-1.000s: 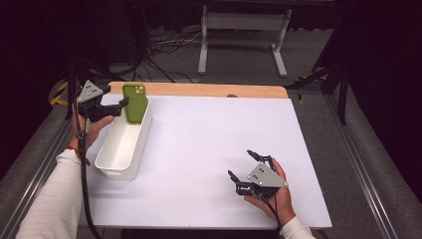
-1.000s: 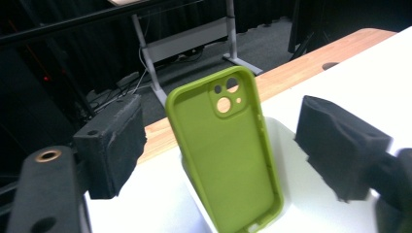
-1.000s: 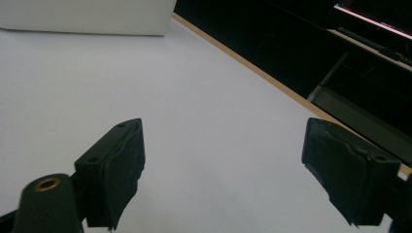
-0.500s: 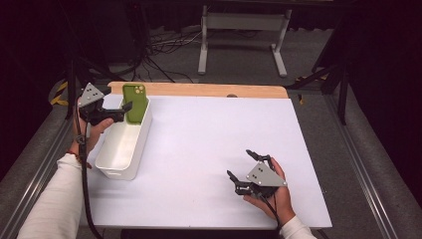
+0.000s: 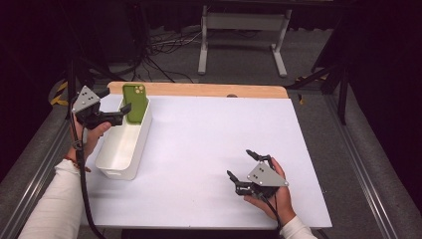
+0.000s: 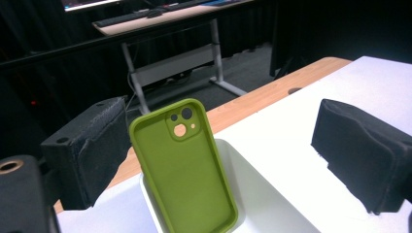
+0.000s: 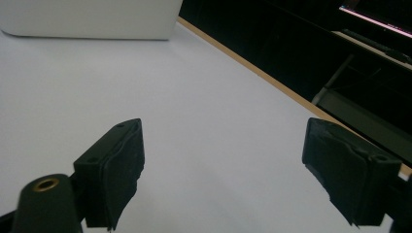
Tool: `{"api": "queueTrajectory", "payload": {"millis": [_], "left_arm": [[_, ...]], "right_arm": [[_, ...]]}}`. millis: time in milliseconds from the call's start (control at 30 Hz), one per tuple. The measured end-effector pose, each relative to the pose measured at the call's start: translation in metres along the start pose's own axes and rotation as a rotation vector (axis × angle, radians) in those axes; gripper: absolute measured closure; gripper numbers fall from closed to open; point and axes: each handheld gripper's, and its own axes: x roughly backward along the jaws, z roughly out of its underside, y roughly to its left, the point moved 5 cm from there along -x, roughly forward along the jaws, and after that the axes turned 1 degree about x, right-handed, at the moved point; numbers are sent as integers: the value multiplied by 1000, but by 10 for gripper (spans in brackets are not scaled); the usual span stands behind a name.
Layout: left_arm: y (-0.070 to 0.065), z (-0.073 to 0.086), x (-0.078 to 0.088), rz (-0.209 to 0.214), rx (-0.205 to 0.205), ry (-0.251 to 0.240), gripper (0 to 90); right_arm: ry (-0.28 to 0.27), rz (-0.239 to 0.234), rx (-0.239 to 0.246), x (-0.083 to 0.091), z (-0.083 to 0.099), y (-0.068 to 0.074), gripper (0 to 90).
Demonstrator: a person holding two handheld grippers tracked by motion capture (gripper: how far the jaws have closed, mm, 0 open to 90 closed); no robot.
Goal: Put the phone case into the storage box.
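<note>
The green phone case (image 6: 187, 167) leans upright in the white bin (image 5: 122, 149); light, soft, a little bendy, best pinched at its top edges. The left gripper (image 5: 115, 110) has just been opening its jaws, the case between them untouched; the right gripper (image 5: 245, 172) has wide, empty jaws.

sleeves: white | gripper (image 5: 248, 172): black, grey plate | cable: black

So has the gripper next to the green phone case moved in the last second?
Yes. The left gripper has drawn back from the green phone case, toward the white bin's left side, jaws just opened, nothing between them.
</note>
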Motion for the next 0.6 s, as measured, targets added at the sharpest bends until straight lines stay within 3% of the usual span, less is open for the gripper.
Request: {"api": "queueTrajectory", "payload": {"millis": [300,600], "left_arm": [[-13,-3,14,-7,-16,-22,71],[-31,-1,20,11,-26,-43,70]], "right_arm": [[-12,4,-6,3,-1,-1,166],[-12,-4,-9,3,-2,1,166]]}}
